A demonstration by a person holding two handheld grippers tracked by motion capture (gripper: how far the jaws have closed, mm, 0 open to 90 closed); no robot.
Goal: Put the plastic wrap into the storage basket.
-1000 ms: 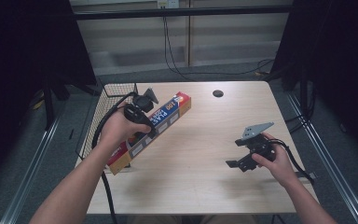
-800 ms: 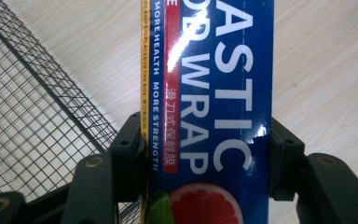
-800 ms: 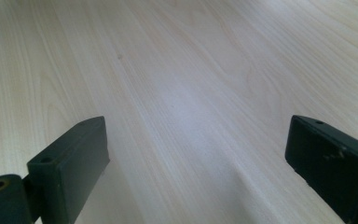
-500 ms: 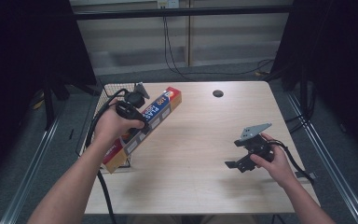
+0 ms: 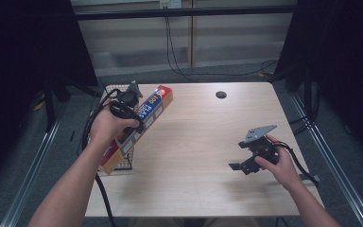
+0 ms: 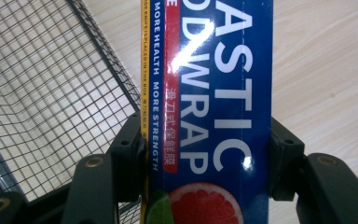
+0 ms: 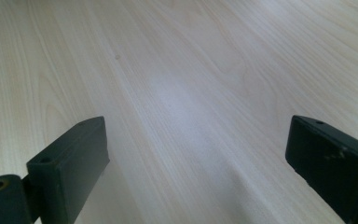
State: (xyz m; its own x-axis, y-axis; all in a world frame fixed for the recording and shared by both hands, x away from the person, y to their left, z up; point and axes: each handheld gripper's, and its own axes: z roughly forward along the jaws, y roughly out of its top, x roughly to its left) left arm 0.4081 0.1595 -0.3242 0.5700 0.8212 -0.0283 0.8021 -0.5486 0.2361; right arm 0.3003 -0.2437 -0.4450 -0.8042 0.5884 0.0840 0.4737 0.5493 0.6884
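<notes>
Wrap box moved over basket, clamped in left gripper.

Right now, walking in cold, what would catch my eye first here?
Probably the long blue plastic wrap box at the table's left side, clamped by the left gripper and angled over a wire basket. Next, the right gripper, jaws open above bare wooden table.

Dim surroundings, evenly lit table (glare on the box).
</notes>
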